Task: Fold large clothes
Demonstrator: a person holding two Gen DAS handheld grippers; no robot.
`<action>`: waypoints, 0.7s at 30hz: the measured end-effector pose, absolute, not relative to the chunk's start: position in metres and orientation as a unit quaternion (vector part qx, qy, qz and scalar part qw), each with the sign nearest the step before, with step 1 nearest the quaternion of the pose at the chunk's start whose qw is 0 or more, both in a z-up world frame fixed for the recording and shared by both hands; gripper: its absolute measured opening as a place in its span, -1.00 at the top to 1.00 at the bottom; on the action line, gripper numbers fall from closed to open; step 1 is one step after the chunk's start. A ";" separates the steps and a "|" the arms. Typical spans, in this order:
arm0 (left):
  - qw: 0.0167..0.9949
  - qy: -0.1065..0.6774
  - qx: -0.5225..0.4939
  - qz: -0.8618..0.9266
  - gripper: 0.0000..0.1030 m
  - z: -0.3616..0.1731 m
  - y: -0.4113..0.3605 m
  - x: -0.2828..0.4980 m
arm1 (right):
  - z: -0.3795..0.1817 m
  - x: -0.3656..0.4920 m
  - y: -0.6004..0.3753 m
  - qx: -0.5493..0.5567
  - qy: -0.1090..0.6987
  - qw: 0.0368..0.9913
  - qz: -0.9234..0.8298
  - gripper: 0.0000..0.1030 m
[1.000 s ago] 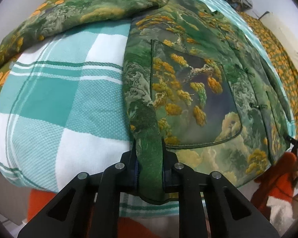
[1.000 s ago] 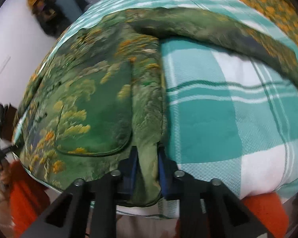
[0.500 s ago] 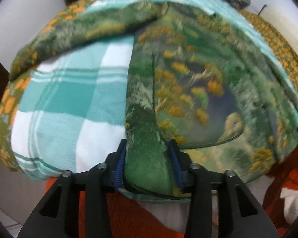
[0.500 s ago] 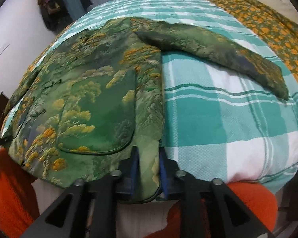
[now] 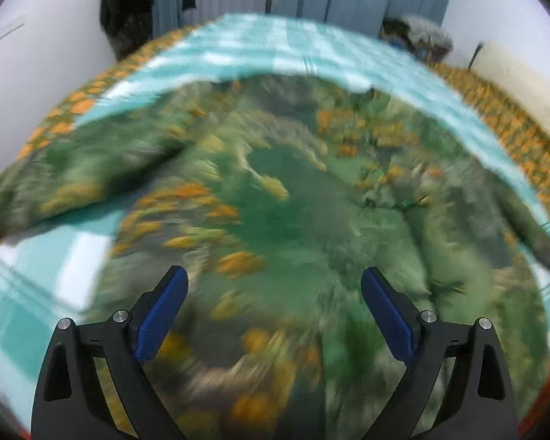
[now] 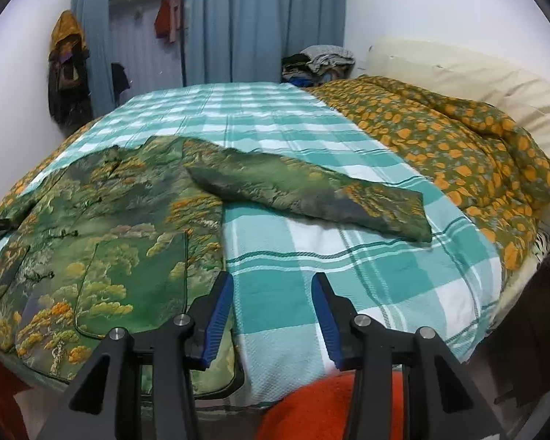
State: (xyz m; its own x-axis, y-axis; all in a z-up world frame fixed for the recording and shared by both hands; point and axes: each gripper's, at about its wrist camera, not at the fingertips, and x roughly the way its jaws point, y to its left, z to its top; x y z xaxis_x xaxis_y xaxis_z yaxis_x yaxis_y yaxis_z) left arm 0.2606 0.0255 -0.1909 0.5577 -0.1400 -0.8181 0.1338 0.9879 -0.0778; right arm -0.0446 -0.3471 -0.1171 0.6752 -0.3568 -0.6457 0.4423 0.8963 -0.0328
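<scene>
A green jacket with orange and yellow tree print (image 6: 102,242) lies flat on the bed, front up, its hem at the near edge. One sleeve (image 6: 311,190) stretches out to the right across the checked cover. My right gripper (image 6: 273,311) is open and empty, just right of the jacket's hem corner. In the blurred left wrist view the jacket (image 5: 286,212) fills the middle, with its other sleeve (image 5: 73,179) at the left. My left gripper (image 5: 273,308) is wide open and empty above the jacket's lower part.
The bed has a teal and white checked cover (image 6: 366,278). An orange-flowered quilt (image 6: 458,146) is bunched along the right side by cream pillows (image 6: 476,77). Folded clothes (image 6: 319,62) and blue curtains (image 6: 260,22) are at the far end. Orange fabric (image 6: 311,410) lies below the bed's near edge.
Both grippers have let go of the jacket's hem corners and opened. Both views have risen and tilted up; the left view is blurred by motion and now looks over the jacket.
</scene>
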 end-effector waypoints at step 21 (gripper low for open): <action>0.885 0.462 0.012 -0.050 -0.99 -0.230 0.020 0.264 | -0.126 -0.045 -0.356 0.089 0.345 0.908 -0.222 -0.01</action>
